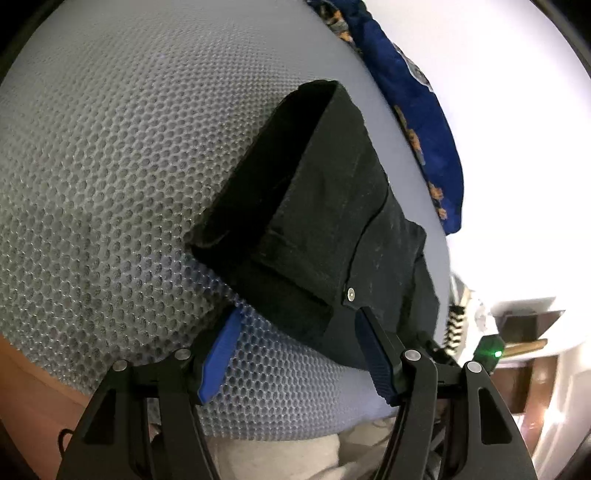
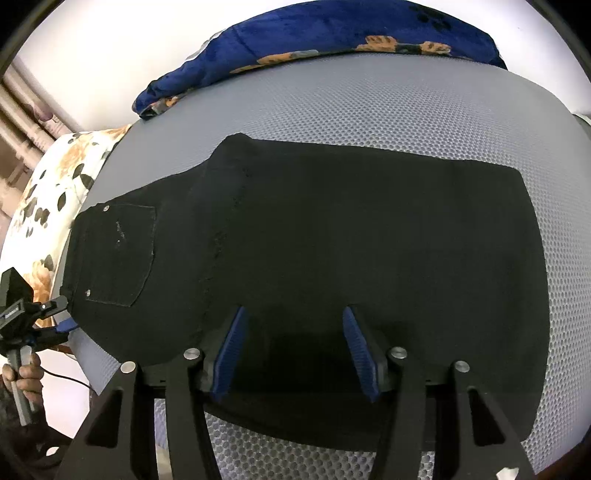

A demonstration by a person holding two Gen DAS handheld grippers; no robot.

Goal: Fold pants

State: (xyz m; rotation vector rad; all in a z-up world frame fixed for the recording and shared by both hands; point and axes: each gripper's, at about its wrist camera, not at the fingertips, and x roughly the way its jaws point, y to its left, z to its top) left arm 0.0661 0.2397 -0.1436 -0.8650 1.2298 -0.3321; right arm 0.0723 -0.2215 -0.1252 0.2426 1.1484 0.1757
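Note:
Black pants (image 2: 332,229) lie flat on a grey mesh mat (image 2: 443,110), legs stacked, waist and back pocket to the left. My right gripper (image 2: 294,311) hovers over the near edge of the cloth, blue pads apart, nothing pinched between them. In the left wrist view the waist end of the pants (image 1: 325,192) fills the middle. My left gripper (image 1: 300,312) is open at the waist corner. One pad rests on the mat and the other sits by a metal rivet (image 1: 351,294). The right wrist view shows that left gripper (image 2: 65,314) at the waistband, held by a hand (image 2: 26,376).
A blue blanket (image 2: 332,33) with orange prints lies bunched along the mat's far side and shows as the blue blanket (image 1: 417,110) at the upper right. A floral pillow (image 2: 48,184) lies beyond the waist end. A wooden edge (image 1: 29,373) borders the mat.

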